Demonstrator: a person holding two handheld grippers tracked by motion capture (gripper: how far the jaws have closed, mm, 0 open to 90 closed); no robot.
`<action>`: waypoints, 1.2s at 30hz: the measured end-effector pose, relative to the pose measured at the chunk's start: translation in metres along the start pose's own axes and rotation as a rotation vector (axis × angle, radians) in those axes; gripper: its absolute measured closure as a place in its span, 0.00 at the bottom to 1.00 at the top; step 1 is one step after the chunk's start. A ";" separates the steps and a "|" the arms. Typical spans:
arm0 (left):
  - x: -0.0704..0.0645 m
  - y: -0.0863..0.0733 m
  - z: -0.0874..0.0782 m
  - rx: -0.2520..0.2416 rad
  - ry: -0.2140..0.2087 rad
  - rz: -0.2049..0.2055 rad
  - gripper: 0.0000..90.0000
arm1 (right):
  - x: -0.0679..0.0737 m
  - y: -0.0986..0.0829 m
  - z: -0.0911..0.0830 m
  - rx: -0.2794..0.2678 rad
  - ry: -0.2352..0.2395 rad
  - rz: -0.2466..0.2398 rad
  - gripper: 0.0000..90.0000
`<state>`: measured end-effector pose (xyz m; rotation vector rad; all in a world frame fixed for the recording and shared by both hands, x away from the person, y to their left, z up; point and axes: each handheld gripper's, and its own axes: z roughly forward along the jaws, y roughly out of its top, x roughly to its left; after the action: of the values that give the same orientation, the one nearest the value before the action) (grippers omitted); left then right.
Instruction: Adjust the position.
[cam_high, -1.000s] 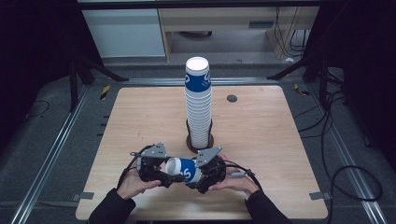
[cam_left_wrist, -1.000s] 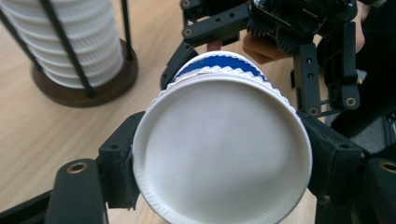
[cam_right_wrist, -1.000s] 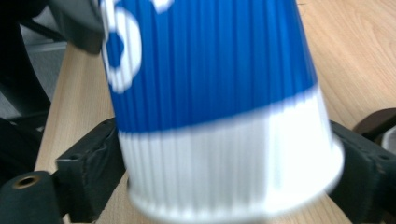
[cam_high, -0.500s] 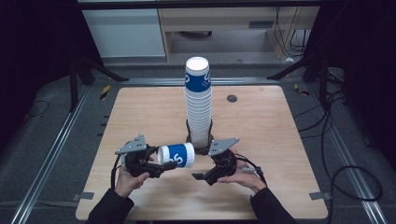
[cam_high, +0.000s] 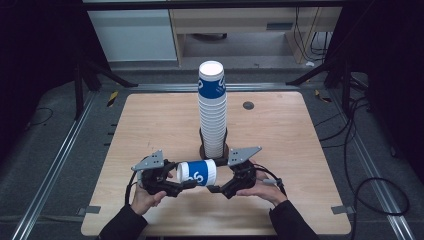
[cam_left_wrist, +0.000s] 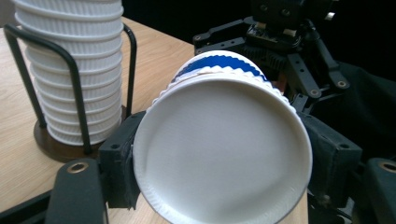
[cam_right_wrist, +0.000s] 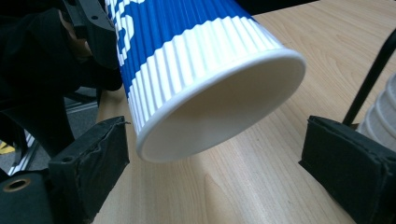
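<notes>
The cup (cam_high: 197, 172) lay on its side in the high view, just above the table (cam_high: 300, 150) in front of the tall cup stack (cam_high: 212, 107), long way running left to right between the left gripper (cam_high: 187, 184) and the right gripper (cam_high: 214, 189). In the left gripper view the cup's (cam_left_wrist: 222, 151) white bottom sat pinched between that gripper's pads (cam_left_wrist: 119, 172) — held tight. In the right gripper view the cup's (cam_right_wrist: 205, 74) open mouth pointed at the wide-spread right gripper (cam_right_wrist: 219, 186), which touched nothing.

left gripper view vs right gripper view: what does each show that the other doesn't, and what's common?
Left gripper view: the cup's closed white bottom, clamped between the left gripper's jaws, plus the dark round base under the cup stack.

Right gripper view: the cup's open mouth, with the right gripper's jaws spread wide and not touching it.

Both: the blue-and-white ribbed cup, the wooden table, the stack and its black wire holder.
</notes>
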<state>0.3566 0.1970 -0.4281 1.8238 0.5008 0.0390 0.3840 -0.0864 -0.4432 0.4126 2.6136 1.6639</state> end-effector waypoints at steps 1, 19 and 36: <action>0.000 0.000 0.000 0.004 -0.009 -0.001 0.29 | 0.001 0.000 0.000 -0.002 0.006 -0.003 0.08; -0.008 0.001 0.007 0.037 -0.090 0.024 0.29 | 0.007 0.000 0.008 -0.009 0.124 -0.030 0.14; 0.002 0.007 -0.002 0.165 -0.076 0.043 0.21 | 0.004 -0.002 0.005 0.036 0.064 -0.069 0.16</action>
<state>0.3600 0.1984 -0.4215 1.9895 0.4214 -0.0433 0.3802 -0.0819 -0.4465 0.2709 2.6739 1.6385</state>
